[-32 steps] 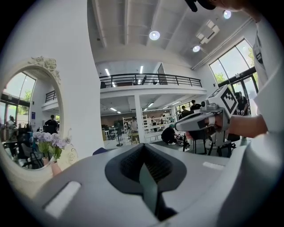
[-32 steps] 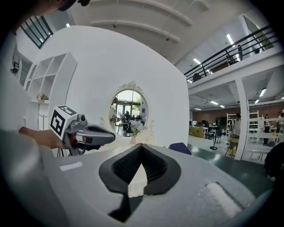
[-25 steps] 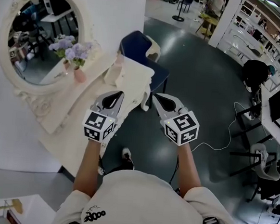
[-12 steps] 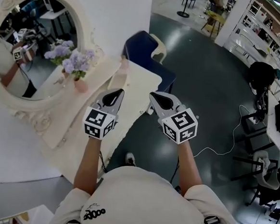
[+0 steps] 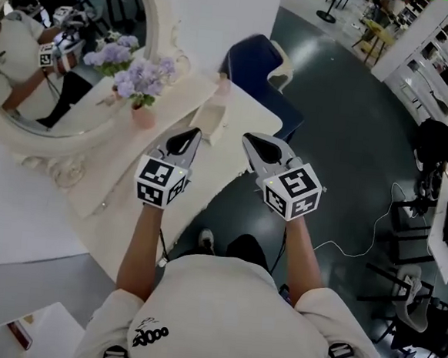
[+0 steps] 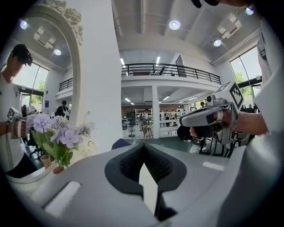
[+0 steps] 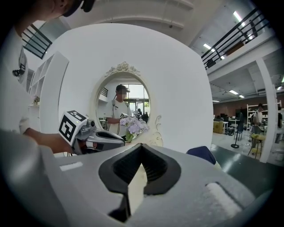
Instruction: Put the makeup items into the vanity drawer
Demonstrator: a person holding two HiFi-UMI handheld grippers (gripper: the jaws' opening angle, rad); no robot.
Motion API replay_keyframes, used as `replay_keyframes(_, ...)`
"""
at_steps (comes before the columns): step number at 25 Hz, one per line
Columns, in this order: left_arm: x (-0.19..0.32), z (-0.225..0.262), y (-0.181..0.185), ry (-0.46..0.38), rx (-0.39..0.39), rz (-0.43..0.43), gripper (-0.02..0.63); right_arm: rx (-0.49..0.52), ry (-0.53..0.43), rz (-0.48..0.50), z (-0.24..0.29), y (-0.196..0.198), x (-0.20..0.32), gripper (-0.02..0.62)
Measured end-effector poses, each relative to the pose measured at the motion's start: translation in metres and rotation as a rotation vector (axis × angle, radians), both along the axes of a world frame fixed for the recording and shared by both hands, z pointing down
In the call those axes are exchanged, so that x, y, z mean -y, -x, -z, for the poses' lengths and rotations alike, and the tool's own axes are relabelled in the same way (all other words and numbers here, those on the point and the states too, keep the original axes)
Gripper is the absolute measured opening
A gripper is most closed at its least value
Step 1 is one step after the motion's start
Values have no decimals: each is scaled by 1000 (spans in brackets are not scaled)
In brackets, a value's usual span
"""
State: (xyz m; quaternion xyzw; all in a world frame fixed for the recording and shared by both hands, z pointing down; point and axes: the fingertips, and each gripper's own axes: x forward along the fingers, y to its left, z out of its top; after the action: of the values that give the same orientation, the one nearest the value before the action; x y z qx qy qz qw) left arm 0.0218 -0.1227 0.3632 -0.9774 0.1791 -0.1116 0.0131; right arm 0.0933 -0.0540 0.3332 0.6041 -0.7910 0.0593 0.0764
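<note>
Two grippers are up in front of you, side by side and pointing the same way, and neither carries anything: the left gripper (image 5: 189, 137) has its jaws pressed together on nothing, and the right gripper (image 5: 254, 142) is closed and empty too. Everything now turns on the vanity (image 5: 244, 116), which lies ahead and to your left, its long top running from near-left to far-right across your view. Your left gripper hangs over the vanity's front edge, while your right gripper sits off that edge, out over the dark floor, so the left hand is plainly the nearer one. On the vanity's top, against its mirror (image 5: 56, 53), stands a pink vase of purple flowers (image 5: 143, 106). Just past your left gripper's tip, a pale oblong thing (image 5: 211, 121) lies on the vanity's top. It may be one of the makeup items, though it is too small to tell, and nothing else there reads clearly as makeup. The drawer itself doesn't show; it would likely be in the vanity's front face, under the top and below your left gripper, so expect to drop low and open a jaw before you can pull it. Beyond the vanity's far end sits a blue chair (image 5: 256, 61), clear of your path.
</note>
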Motion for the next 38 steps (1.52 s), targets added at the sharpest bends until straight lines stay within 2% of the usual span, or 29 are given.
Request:
replay_keyframes(4, 22, -23, 13, 40, 19, 102, 17, 20, 37, 73, -17, 1, 26, 2)
replay_keyframes(11, 55, -81, 58, 172, 87, 336, 18, 13, 178, 281, -60, 22, 74, 2)
replay_keyframes(17, 65, -144, 83, 302, 155, 453, 87, -6, 261, 394, -102, 38, 93, 3)
replay_keyframes(20, 67, -176, 87, 365, 192, 468, 131, 4, 304, 423, -123, 44, 101, 3)
replay_keyframes(27, 79, -231, 91, 452, 253, 496, 183, -2, 379, 433, -169, 50, 115, 3)
replay_keyframes(31, 74, -263, 93, 538, 289, 477, 222, 16, 423, 429, -190, 55, 117, 3)
replay_keyframes(38, 71, -299, 91, 599, 345, 460, 219, 9, 452, 401, -207, 52, 118, 3)
